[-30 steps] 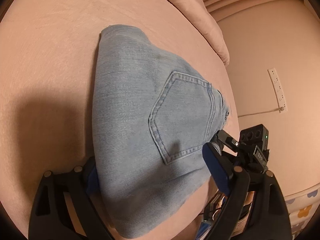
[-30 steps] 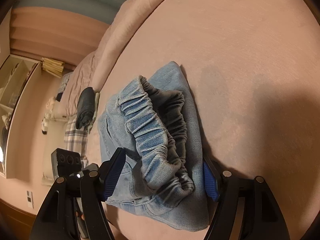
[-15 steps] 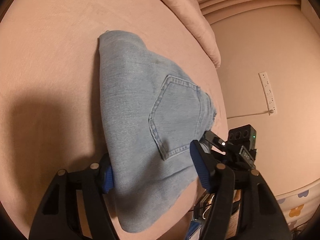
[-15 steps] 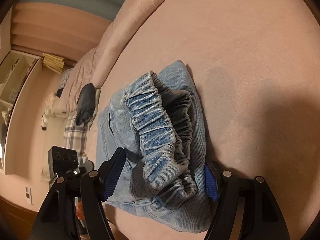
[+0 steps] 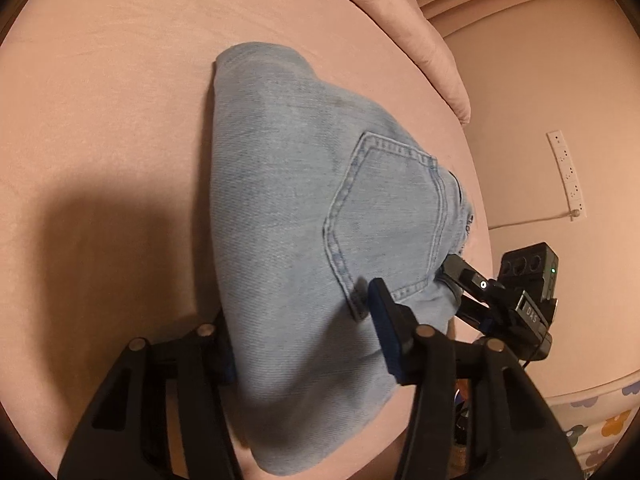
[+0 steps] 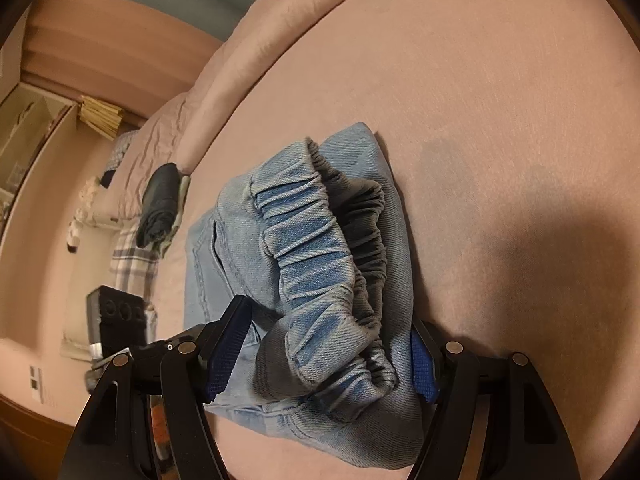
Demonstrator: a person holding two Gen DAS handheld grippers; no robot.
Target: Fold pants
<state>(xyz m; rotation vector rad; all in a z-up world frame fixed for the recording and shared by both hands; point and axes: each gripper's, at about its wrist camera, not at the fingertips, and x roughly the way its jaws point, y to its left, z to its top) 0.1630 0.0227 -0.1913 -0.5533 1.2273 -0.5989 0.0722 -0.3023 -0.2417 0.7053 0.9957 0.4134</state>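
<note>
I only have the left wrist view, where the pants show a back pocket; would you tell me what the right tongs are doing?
Observer: The right tongs straddle the waistband end of the pants; I cannot tell whether the pads press.
Operator: Is the waistband flat?
Observer: No, its elastic is bunched in gathers on top of the folded denim.
Operator: Is anything else on the bed?
Observer: A dark folded garment lies beyond the pants, apart from them.
</note>
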